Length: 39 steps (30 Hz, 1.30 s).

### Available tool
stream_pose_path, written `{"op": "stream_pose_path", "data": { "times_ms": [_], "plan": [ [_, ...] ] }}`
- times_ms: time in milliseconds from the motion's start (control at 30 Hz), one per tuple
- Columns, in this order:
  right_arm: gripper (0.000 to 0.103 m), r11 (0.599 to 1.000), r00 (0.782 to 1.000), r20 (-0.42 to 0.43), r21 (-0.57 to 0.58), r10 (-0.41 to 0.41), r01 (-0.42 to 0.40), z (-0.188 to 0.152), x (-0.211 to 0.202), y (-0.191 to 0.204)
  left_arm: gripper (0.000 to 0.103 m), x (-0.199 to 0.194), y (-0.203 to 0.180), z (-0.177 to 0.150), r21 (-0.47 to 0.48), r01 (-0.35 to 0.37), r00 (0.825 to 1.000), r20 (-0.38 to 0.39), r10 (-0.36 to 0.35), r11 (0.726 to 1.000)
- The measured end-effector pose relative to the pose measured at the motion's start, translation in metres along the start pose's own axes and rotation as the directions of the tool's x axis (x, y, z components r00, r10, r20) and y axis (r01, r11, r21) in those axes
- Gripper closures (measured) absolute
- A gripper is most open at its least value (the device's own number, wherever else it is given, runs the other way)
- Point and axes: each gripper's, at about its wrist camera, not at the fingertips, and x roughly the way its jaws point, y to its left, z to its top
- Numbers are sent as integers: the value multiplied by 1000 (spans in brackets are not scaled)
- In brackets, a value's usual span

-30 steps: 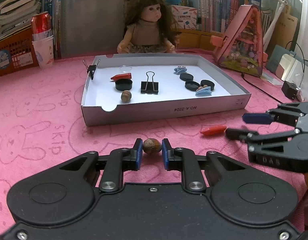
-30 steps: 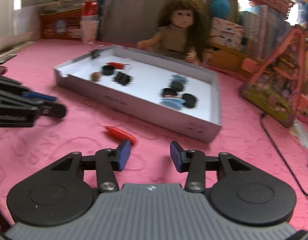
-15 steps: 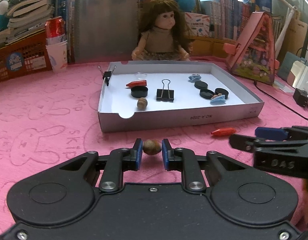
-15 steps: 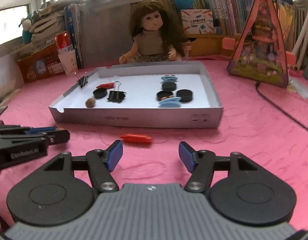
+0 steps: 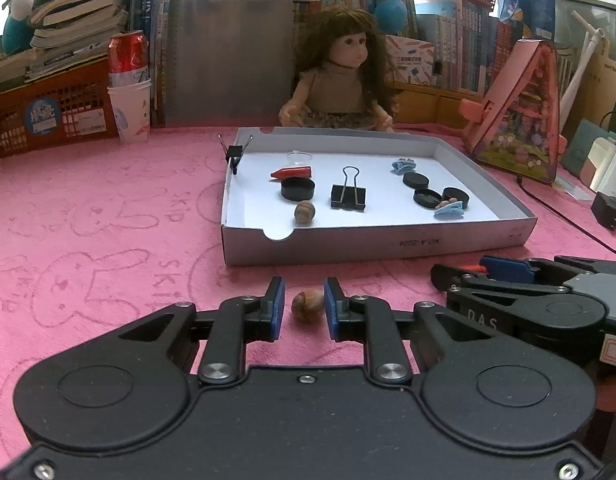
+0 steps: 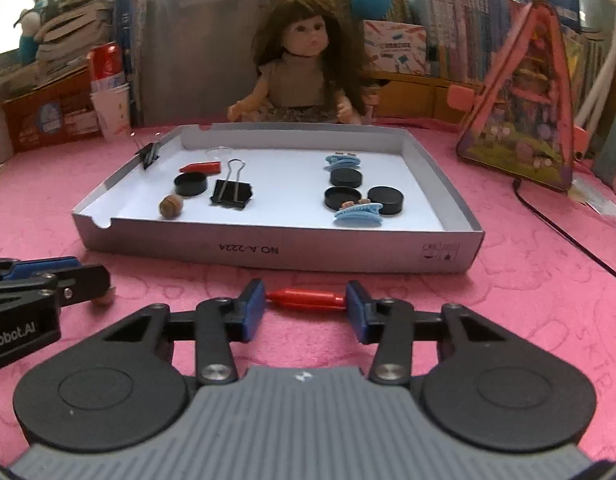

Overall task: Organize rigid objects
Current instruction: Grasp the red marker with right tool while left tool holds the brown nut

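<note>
Left wrist view: left gripper (image 5: 304,307) has its pads w/ a brown nut (image 5: 307,306) between them on the pink cloth (image 5: 108,220). Right pad touches the nut; a sliver of gap shows at the left pad, but the jaws are about as tight as they get, so it reads as clenched on the nut.

Right wrist view: right gripper (image 6: 305,310) has a red cone (image 6: 306,298) lying crosswise between its blue pads, tip at the left pad, flat end at the right pad. Its jaws have just been closing. Both ends look touched, so it's grasping the cone lengthwise, cone still down on the cloth.

Both grippers sit side by side, just in front of the near wall of a white box lid (image 6: 387,250).

Inside the lid, left half: a 2nd nut (image 6: 170,206), a black cap (image 6: 190,184), a 2nd red cone (image 6: 200,167), a binder clip (image 6: 231,194). A small clip (image 6: 150,154) is clamped on the lid's left wall. Right half: three black discs (image 6: 345,178) and two blue clips (image 6: 357,213).

Behind the lid: a doll (image 6: 304,80), a red can (image 5: 127,54) in a paper cup (image 5: 128,112), and a pink toy house (image 5: 521,120) at right.
</note>
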Motion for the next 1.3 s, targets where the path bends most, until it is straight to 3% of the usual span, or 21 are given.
{"op": "stream_pose_path", "data": {
  "times_ms": [233,433,600,867,1300],
  "plan": [
    [54,993,994,1,-50,106,-105,-4,-8,-16,68,2,-3,-4,-1,-8,1000,2,8,1000],
    [53,984,990,17,-110,140,-137,-14,-18,-21,68,10,-3,-8,-22,-32,999,-14,32,999],
    [27,990,993,64,-100,102,-95,-17,-25,-21,67,14,-10,-10,0,-64,998,-2,64,998],
    [26,991,996,21,-101,91,-88,-17,-19,-20,66,16,-17,-14,16,-92,996,17,92,996],
    [26,991,996,20,-105,90,-88,-18,-19,-19,64,17,-21,-16,18,-117,993,36,116,993]
  ]
}}
